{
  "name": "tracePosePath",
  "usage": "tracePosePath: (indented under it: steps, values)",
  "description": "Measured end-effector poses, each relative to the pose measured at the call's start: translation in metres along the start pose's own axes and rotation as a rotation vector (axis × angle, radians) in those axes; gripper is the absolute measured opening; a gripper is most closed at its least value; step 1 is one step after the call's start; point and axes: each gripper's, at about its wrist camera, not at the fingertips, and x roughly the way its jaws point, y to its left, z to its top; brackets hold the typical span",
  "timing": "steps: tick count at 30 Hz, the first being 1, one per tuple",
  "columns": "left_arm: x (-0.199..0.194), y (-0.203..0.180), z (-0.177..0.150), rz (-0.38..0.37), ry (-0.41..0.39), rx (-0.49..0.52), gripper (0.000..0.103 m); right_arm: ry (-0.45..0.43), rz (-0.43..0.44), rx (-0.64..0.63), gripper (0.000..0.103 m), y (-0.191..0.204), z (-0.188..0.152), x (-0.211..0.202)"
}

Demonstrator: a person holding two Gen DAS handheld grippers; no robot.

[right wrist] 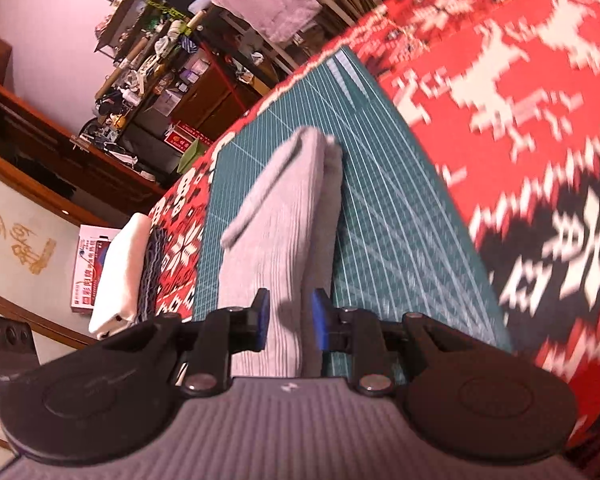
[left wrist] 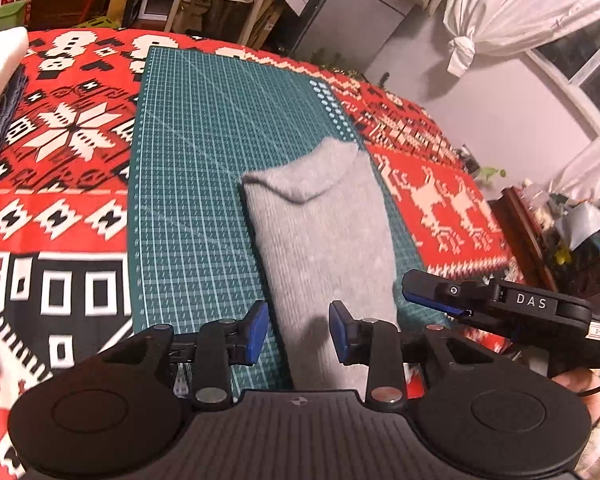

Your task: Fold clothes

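A grey knitted garment (left wrist: 320, 232) lies folded into a long narrow strip on the green cutting mat (left wrist: 196, 168). Its collar end points away from me. My left gripper (left wrist: 298, 330) hovers open over the garment's near end, and a finger's shadow falls on the fabric. My right gripper (left wrist: 416, 286) reaches in from the right, by the garment's near right edge. In the right wrist view the garment (right wrist: 276, 220) runs away up the mat (right wrist: 380, 216), and the right gripper (right wrist: 290, 320) is open with grey fabric showing between its blue pads (right wrist: 262, 320).
A red, white and black patterned cloth (left wrist: 64, 160) covers the table around the mat. A stack of folded clothes (right wrist: 120, 272), white over dark blue, sits at the table's left side. A person's hand (left wrist: 580, 384) holds the right gripper. Shelves and furniture crowd the background.
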Motion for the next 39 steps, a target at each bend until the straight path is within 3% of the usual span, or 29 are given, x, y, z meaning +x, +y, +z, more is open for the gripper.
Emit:
tracePosePath:
  steps: [5, 7, 8, 18, 23, 25, 28, 31, 39]
  values:
    - [0.003, 0.003, -0.009, -0.026, 0.016, -0.043, 0.035, 0.037, 0.027, 0.035, 0.026, -0.005, -0.013, 0.011]
    - [0.004, 0.004, -0.011, -0.042, 0.019, -0.061, 0.035, 0.057, 0.030, 0.044, 0.011, -0.005, -0.017, 0.018]
    - [0.005, 0.004, -0.011, -0.045, 0.021, -0.067, 0.035, 0.060, 0.033, 0.045, 0.010, -0.003, -0.019, 0.020]
    - [0.000, 0.001, -0.005, -0.039, -0.007, -0.064, 0.035, 0.055, 0.013, 0.034, 0.014, -0.003, -0.023, 0.021]
    - [-0.011, -0.008, 0.004, -0.044, -0.066, -0.047, 0.030, -0.010, -0.031, -0.045, 0.013, 0.007, -0.017, 0.001]
    - [-0.011, -0.016, 0.011, -0.061, -0.087, -0.034, 0.023, -0.046, -0.046, -0.090, 0.013, 0.016, -0.011, -0.005]
    - [-0.002, -0.027, 0.021, -0.079, -0.099, -0.007, 0.020, -0.080, -0.023, -0.140, 0.013, 0.029, 0.000, -0.003]
    - [0.018, -0.033, 0.028, -0.070, -0.077, 0.012, 0.014, -0.067, -0.008, -0.141, 0.013, 0.033, 0.007, 0.012]
    - [0.049, -0.033, 0.022, 0.022, -0.022, 0.065, 0.013, -0.034, -0.039, -0.155, 0.010, 0.017, 0.005, 0.044]
